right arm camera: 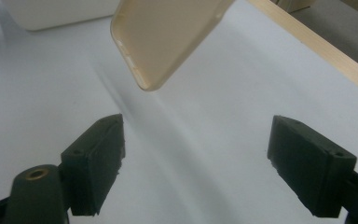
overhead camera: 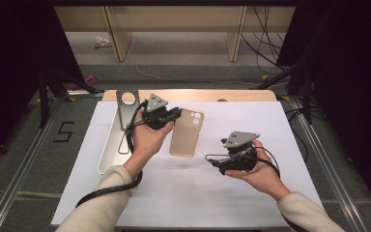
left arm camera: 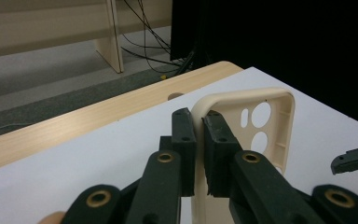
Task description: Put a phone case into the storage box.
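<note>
1. My left gripper is clamped on one long side wall of the phone case, near the camera-cutout end. In the left gripper view the pads pinch that rim tight.
2. The case is off the worktop, hanging over its middle toward the far edge, with the cutouts pointing at the far edge. The right gripper view shows its free end floating above the white sheet.
3. My right gripper is wide apart with nothing between the jaws. It sits toward the near right side of the worktop, apart from the case, pointing roughly at its lower end.
4. Further out: a grey metal tray lies along the left edge, just beside my left hand.
5. My read: one-handed hold, with the case ready to be handed over or steadied by the second gripper.
6. Next move, I reckon: slide the right gripper in square to the free end and close gently. It's soft and will flex if I come in crooked.
</note>
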Demonstrator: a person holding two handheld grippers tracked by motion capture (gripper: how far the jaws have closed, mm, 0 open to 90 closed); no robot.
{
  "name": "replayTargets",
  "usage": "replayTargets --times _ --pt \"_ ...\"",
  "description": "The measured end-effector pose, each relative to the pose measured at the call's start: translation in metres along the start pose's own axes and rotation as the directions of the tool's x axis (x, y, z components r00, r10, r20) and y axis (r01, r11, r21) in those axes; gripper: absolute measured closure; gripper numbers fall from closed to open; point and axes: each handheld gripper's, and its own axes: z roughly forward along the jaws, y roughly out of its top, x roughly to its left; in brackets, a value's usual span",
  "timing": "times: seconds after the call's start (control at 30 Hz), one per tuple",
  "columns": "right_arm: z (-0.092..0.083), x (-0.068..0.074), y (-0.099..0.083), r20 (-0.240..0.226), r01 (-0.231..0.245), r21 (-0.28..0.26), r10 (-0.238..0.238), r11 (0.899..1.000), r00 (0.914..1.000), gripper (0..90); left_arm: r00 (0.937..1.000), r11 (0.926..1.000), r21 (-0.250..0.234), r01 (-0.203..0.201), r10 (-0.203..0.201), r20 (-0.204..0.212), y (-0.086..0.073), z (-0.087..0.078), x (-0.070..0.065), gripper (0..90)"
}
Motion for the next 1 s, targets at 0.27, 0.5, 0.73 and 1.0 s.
replayTargets --times 0.27,0.5,0.73,1.0 --pt "-0.011 -0.008 -0.009 0.016 -0.071 -0.055 0.072 0.996 0.9973 18.0 0.9997 0.9995 -0.032 0.007 -0.007 -0.022 0.005 -0.016 0.012 83.9" --pt "-0.02 -0.014 -0.016 0.034 -0.11 -0.082 0.113 0.991 0.993 17.9 0.999 0.9982 -0.059 0.016 -0.018 -0.041 0.011 -0.029 0.022 83.9" --pt "-0.026 -0.015 -0.022 0.042 -0.145 -0.105 0.15 0.984 0.9878 17.3 0.9981 0.9964 -0.082 0.02 -0.025 -0.056 0.017 -0.041 0.032 83.9" --pt "-0.03 -0.017 -0.027 0.046 -0.168 -0.115 0.175 0.979 0.9835 17.1 0.9962 0.9947 -0.099 0.026 -0.034 -0.08 0.021 -0.054 0.044 83.9"
